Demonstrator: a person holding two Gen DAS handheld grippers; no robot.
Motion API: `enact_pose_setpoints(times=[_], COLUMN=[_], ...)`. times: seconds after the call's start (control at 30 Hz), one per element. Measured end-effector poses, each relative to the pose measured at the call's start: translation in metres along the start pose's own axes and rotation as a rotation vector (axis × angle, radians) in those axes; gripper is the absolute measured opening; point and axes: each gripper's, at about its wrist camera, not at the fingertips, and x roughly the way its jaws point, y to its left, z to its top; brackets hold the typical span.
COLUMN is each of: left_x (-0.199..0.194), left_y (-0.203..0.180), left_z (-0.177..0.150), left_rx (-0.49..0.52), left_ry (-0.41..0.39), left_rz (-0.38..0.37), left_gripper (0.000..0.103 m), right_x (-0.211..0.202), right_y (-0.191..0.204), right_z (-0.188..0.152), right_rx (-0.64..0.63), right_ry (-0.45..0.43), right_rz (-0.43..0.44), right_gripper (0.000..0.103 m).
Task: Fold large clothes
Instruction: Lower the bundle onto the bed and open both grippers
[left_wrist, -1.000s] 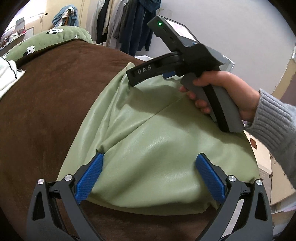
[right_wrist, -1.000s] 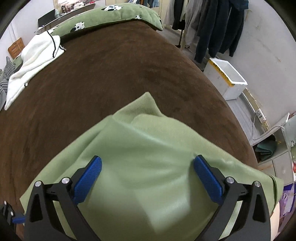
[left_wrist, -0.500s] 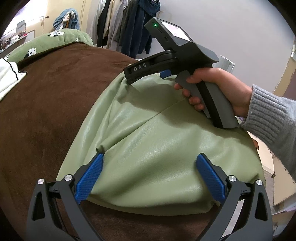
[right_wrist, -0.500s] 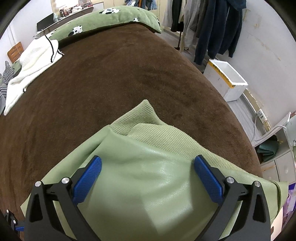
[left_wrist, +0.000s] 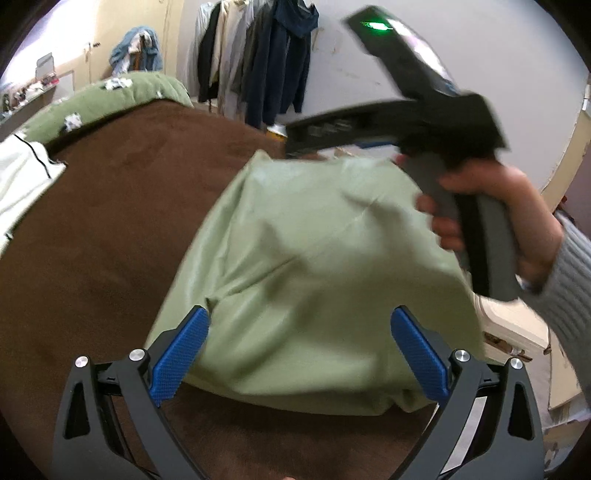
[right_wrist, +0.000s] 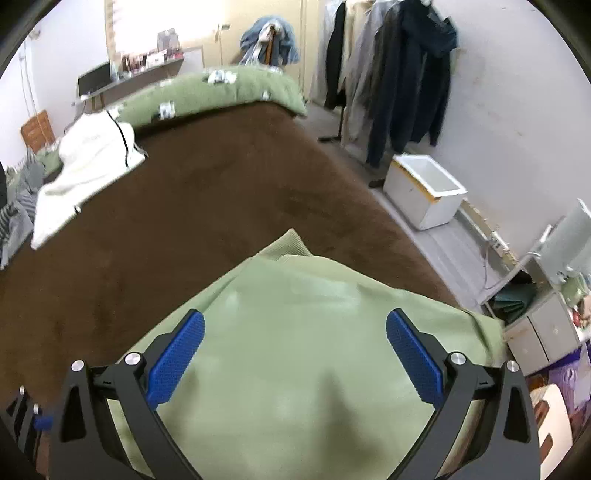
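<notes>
Left gripper (left_wrist: 297, 350) is nearest, w/ blue fingers (left_wrist: 179, 356) spread wide, holding nothing. Just past it the green jacket (left_wrist: 317, 273) lies folded on the brown blanket (left_wrist: 103, 229). Right gripper (right_wrist: 293, 356) is above the jacket, fingers wide apart too, nothing in them. Past the jacket: a white top (right_wrist: 85, 170) on the blanket, then a green pillow (right_wrist: 221, 92), then coats (right_wrist: 399, 74) hanging at the wall.

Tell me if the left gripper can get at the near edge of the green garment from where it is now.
Probably yes. The left gripper is open, its blue pads either side of the green garment, whose near edge lies between them on the brown cover. Nothing lies between; the right gripper is over the far part.
</notes>
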Motion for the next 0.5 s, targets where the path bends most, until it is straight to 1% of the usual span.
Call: enact_pose_setpoints(times=[0.07, 0.1, 0.17, 0.37, 0.5], left_x=[-0.017, -0.024, -0.042, -0.084, -0.119], left_y=[-0.004, -0.004, -0.01, -0.025, -0.037], left_z=[0.0, -0.001, -0.003, -0.012, -0.024], left_rx=[-0.01, -0.012, -0.013, -0.017, -0.026], left_ry=[-0.007, -0.011, -0.019, -0.036, -0.059], left_rz=[0.008, 0.013, 0.024, 0.061, 0.084], left_gripper=[0.097, 0.097, 0.096, 0.096, 0.096], right_x=[-0.029, -0.051, -0.081, -0.162, -0.215], right_y=[-0.001, -0.001, -0.002, 0.003, 0.016], right_z=[-0.008, -0.015, -0.029, -0.075, -0.107], right_rx=[0.012, 0.02, 0.032, 0.042, 0.036], right_ry=[-0.032, -0.059, -0.086, -0.13, -0.14], right_rz=[-0.009, -0.017, -0.036, -0.042, -0.045], right_gripper=[0.097, 0.097, 0.097, 0.097, 0.097])
